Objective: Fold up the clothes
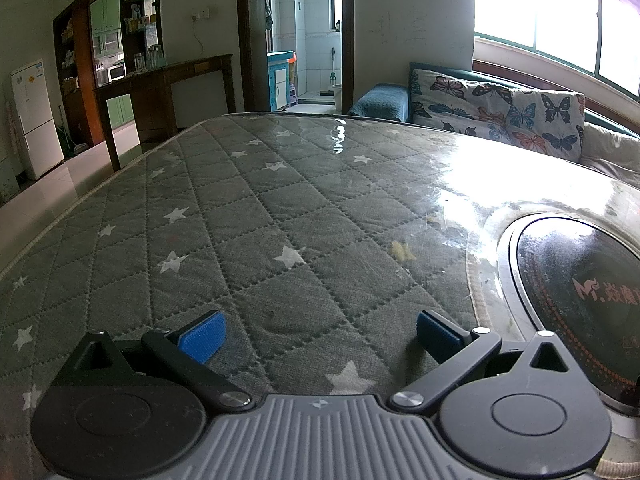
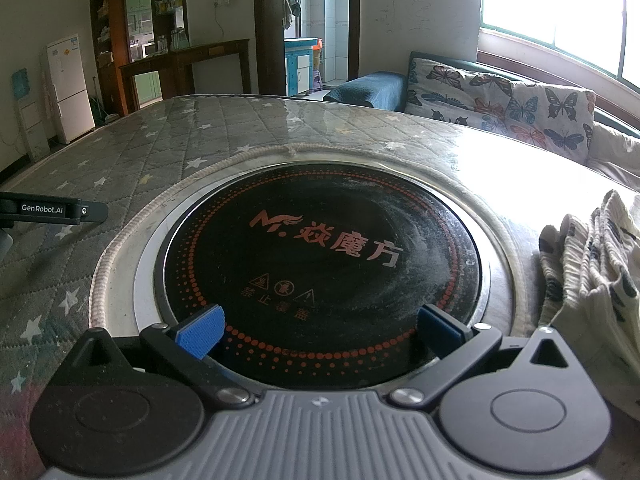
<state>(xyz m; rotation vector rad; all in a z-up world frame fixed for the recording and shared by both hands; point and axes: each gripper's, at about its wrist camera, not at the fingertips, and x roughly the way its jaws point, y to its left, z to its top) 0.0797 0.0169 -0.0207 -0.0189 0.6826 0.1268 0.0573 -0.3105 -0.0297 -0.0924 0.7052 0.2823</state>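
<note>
Star-quilted table cover point(image 2: 120, 152), crumpled cream patterned garment point(image 2: 592, 264) at right edge

Table point(image 1: 248, 216) covered by grey star-print quilted cloth point(image 2: 132, 152) under clear film. Round black cooktop point(image 2: 320, 264) set into it. Cream patterned garment point(image 2: 592, 264) lies right of cooktop.

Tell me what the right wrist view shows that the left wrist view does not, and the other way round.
Only the right wrist view shows the cream patterned garment at its right edge, the whole round cooktop, and the left hand-held gripper poking in from the left. Only the left wrist view shows the wide bare stretch of star-quilted cover. Both show open blue-padded fingers with nothing between them, the butterfly cushion, the fridge and the bright window.
</note>
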